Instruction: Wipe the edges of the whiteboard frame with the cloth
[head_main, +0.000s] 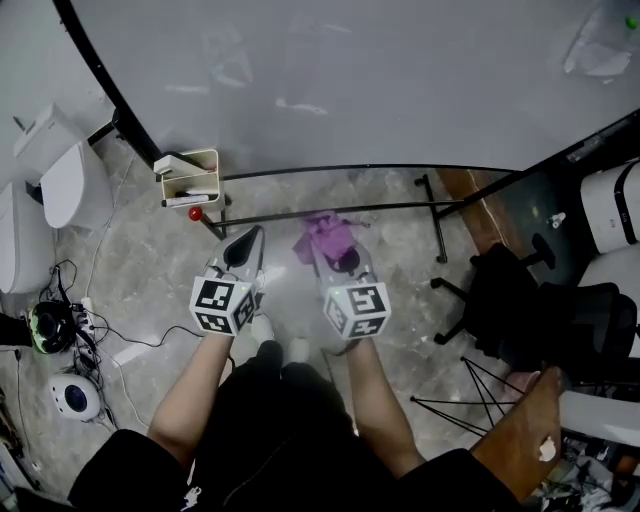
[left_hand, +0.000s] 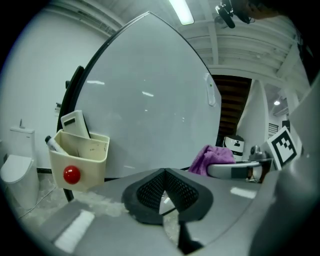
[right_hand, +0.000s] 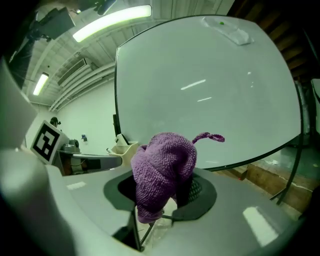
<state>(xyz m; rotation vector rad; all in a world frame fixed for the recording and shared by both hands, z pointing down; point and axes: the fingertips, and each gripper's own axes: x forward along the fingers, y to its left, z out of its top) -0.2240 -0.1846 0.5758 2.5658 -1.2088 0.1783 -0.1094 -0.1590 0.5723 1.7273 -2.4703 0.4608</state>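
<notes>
Purple cloth (right_hand: 162, 167) clamped in R tool (right_hand: 164, 199), bunched above its jaws, held near the whiteboard frame (head_main: 360, 168) at its bottom edge but apart from it; L tool (left_hand: 164, 192) closed, w/ nothing in it. Cloth looks soft, light, limp & grippy (est.), so hold deep in the bunch, leaving a wad proud for wiping. No legible brand or text.
</notes>
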